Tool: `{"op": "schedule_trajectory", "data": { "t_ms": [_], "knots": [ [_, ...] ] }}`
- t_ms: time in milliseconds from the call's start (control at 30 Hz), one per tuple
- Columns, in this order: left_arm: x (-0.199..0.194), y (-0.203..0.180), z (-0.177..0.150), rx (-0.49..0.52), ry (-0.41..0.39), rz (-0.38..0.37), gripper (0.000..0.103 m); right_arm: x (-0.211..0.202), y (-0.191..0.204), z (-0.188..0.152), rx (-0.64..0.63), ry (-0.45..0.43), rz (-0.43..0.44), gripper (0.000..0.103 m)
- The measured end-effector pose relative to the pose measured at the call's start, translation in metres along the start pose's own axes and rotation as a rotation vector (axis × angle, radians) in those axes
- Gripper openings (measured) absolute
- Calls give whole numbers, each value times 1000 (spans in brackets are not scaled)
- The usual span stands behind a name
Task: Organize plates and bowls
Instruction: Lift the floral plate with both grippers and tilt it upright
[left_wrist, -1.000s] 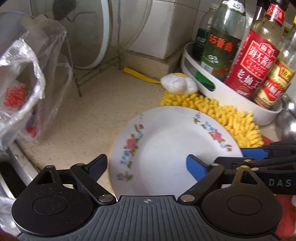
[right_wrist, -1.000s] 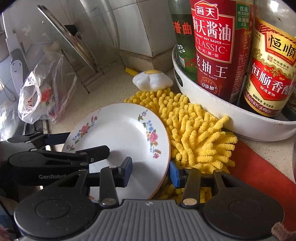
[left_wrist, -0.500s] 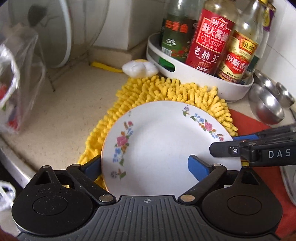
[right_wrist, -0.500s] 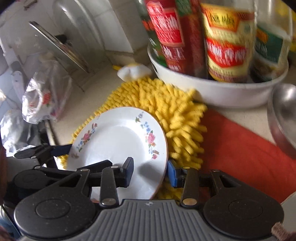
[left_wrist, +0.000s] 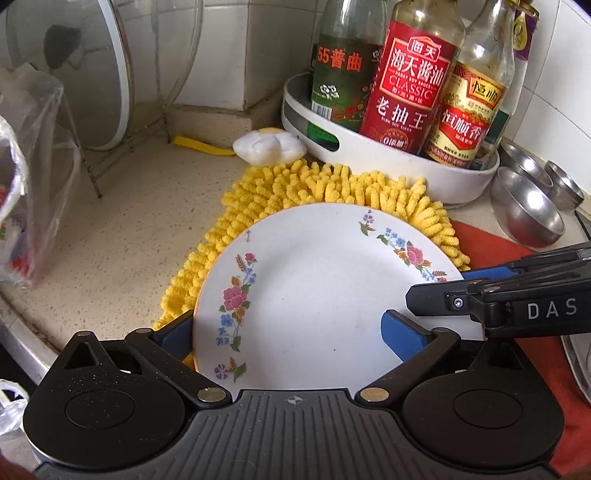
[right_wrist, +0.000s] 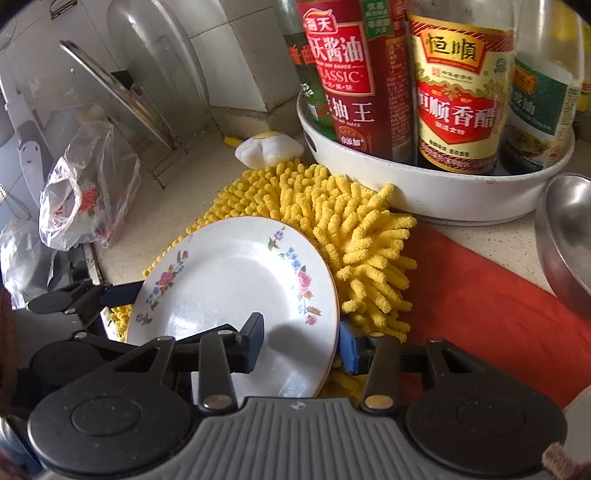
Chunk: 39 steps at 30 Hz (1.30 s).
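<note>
The floral plate (left_wrist: 325, 295) lies over the near edge of the yellow chenille mat (left_wrist: 303, 188) on the speckled counter (left_wrist: 140, 221), with a red cloth (right_wrist: 491, 306) to its right. The left gripper (left_wrist: 288, 332) straddles the plate's near left rim, its blue-padded fingers (left_wrist: 400, 332) spread wide, one outside the rim and one over the plate's well; whether the pads touch it cannot be told. The right gripper (right_wrist: 301, 341) straddles the plate's right rim in the same way, one finger over the well, the other outside against the mat, partly open. Behind the mat a white tray (left_wrist: 388, 158) holds the soy sauce bottle (left_wrist: 410, 85), a vinegar bottle (left_wrist: 469, 110) and a green-labelled bottle (left_wrist: 343, 81). Steel bowls (left_wrist: 532, 206) sit at far right. A plastic bag (right_wrist: 85, 195) sits at left.
</note>
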<state>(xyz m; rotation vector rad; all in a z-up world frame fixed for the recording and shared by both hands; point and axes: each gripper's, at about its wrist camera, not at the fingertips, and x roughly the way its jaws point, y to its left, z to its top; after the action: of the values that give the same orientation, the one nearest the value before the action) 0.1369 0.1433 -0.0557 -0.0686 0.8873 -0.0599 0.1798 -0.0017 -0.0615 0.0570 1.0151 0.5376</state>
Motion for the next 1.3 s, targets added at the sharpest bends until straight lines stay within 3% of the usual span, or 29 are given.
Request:
{"op": "schedule_trajectory", "data": {
  "t_ms": [300, 1300],
  "knots": [
    [-20, -12, 5, -15, -34, 60, 97, -19, -1, 2, -11, -55, 29, 40],
    [-32, -36, 30, 34, -106, 82, 97, -55, -26, 8, 82, -140, 75, 40]
  ]
}}
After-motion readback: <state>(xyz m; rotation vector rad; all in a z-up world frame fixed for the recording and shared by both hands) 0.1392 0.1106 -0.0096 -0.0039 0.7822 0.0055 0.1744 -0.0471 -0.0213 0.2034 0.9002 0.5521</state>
